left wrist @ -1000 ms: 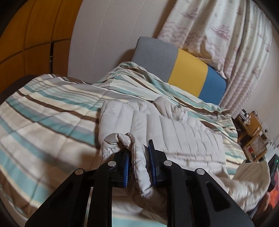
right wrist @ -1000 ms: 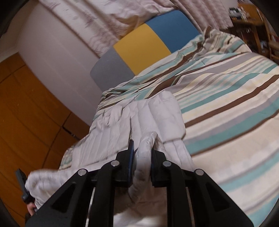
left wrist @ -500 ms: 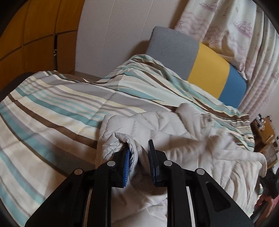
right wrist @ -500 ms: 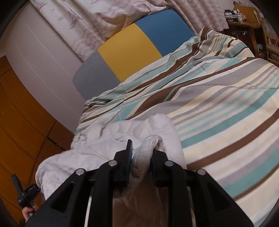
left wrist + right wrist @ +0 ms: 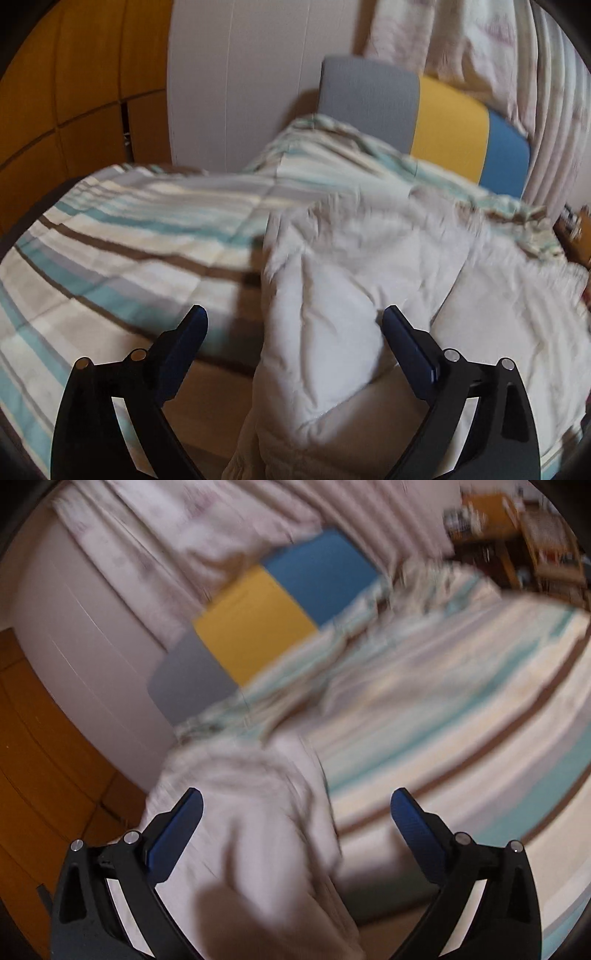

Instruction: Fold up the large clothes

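While both jaws stand wide, the pale quilted jacket [image 5: 332, 332] drops free onto the bed.

Since the left hand-held gripper [image 5: 294, 322] and the right hand-held gripper [image 5: 296, 804] have just been opening, each is released, with a fold of the jacket loose between its pads and none pressing it. Doing this step well likely means backing straight out so no pad snags the fold. Beyond lie the striped duvet [image 5: 129, 251] and the grey, yellow and blue headboard [image 5: 424, 110].
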Demonstrator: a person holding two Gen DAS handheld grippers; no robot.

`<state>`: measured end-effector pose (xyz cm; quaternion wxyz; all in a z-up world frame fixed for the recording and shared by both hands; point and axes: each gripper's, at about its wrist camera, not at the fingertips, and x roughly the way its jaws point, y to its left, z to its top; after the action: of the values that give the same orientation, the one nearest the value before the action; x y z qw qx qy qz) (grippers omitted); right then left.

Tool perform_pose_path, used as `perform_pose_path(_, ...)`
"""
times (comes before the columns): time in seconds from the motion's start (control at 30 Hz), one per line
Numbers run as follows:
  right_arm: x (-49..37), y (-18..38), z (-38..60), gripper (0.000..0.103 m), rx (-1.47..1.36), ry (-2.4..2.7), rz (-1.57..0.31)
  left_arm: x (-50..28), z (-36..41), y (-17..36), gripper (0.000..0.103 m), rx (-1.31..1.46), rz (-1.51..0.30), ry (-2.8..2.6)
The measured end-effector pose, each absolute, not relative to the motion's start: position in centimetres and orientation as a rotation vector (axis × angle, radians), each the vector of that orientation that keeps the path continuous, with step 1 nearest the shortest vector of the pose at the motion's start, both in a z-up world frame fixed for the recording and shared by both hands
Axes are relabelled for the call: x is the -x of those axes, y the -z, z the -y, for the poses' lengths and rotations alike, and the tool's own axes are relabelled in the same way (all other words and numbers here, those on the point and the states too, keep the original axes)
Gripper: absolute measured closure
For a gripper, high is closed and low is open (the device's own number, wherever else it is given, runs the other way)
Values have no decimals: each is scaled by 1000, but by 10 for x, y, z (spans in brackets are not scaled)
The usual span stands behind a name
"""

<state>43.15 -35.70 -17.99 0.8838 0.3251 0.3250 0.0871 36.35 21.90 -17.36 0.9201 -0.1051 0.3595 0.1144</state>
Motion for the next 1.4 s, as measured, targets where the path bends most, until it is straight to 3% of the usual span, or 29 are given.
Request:
perform_pose_path(0.2,-456,224,347,3,-779,-257,-870,-381,-227,194,8,312,-836,-228)
perform_pose_path(0.27,-463,221,335,21,-706,-288,-881,-393,-228,204,14,333,-913,-187)
perform_pose_path(0.3,-465,222,328,33,-689,-307,-903,-396,-229,207,20,348,-931,-172)
perform_pose_path(0.33,-467,224,322,40,-674,-317,-922,-397,-228,211,33,371,-942,-150)
perform_pose_path(0.43,-463,223,315,50,-619,-319,-919,-393,-221,215,47,396,-946,-112)
perform_pose_path(0.6,-441,224,330,63,-689,-386,-925,-377,-206,209,59,330,-952,-83)
perform_pose_path(1.23,-286,197,409,63,-645,-388,-922,-226,-135,201,61,303,-930,54)
perform_pose_path(1.27,-280,196,412,61,-633,-386,-923,-221,-133,200,57,303,-928,51)
perform_pose_path(1.33,-271,190,413,44,-576,-352,-925,-214,-133,196,46,302,-926,36)
perform_pose_path(1.4,-274,180,410,37,-521,-328,-909,-211,-136,188,34,286,-915,33)
